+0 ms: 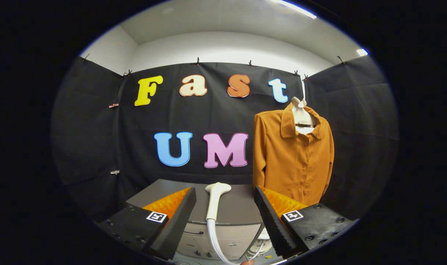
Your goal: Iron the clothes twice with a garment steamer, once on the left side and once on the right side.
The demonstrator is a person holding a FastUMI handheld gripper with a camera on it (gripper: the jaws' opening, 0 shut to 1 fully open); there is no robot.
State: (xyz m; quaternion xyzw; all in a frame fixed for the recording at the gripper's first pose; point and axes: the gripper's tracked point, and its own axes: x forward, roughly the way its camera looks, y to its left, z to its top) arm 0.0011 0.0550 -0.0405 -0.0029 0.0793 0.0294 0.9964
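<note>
The gripper is spread wide, its fingers standing well apart with nothing pressed between them. In the gap between them stands the steamer head, upright, its rounded top pointing up and its hose trailing down from its lower end. Neither finger touches it, so it is not yet held. It appears to stand just in front of, or against, a grey cabinet with drawers below; what props it up is hidden. Standing upright like this, its handle is offered to a side-on pinch, which is probably why the gripper is lined up with one finger on each side.

The shirt hangs on a hanger from the wall, beyond the fingers and off to the right, buttoned and facing the booth, so both front halves hang flat and open to a steaming pass. It is well apart from the steamer head.

My reading is that the task is at its very start: the steamer head must be gripped first, and the trailing hose could drag as it is carried over.
</note>
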